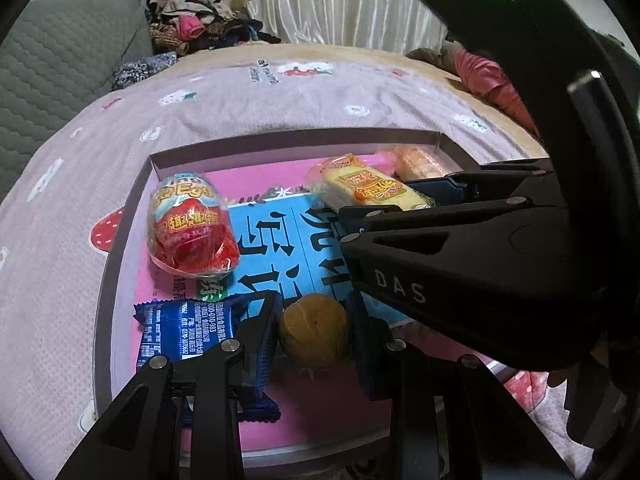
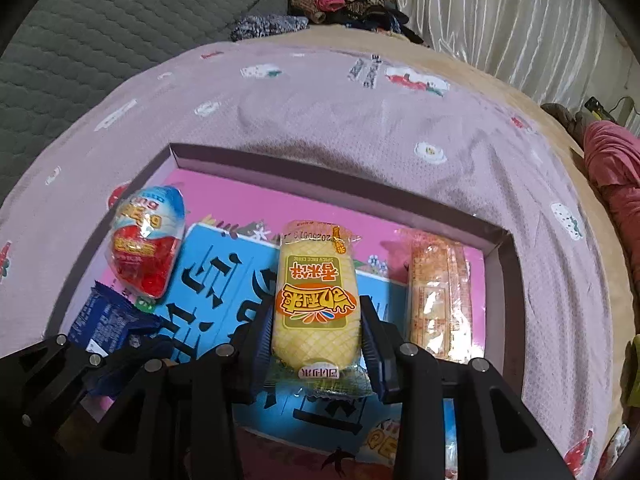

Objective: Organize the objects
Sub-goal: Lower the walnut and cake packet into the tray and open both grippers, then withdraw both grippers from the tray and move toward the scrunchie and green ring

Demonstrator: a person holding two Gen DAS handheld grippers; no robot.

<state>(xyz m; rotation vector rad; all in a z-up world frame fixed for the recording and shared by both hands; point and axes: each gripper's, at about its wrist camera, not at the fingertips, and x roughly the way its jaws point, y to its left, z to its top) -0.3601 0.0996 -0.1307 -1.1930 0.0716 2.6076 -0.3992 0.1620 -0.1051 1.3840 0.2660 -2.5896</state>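
Observation:
A shallow box (image 1: 132,208) with a pink and blue printed floor lies on the bed. In the left wrist view my left gripper (image 1: 314,334) is closed around a brown walnut (image 1: 314,330), low over the box floor. A blue snack packet (image 1: 180,330) lies just left of it. A red and blue egg-shaped toy pack (image 1: 192,228) lies further back. My right gripper (image 2: 318,344) is shut on a yellow rice cake packet (image 2: 314,300), over the box (image 2: 500,264); it also shows in the left wrist view (image 1: 372,192).
An orange clear-wrapped snack (image 2: 438,300) lies at the box's right side. The toy pack (image 2: 146,248) and blue packet (image 2: 108,320) lie at its left. A grey quilted cushion (image 1: 60,68), a clothes pile (image 1: 192,20) and a white curtain (image 2: 500,20) stand behind the bed.

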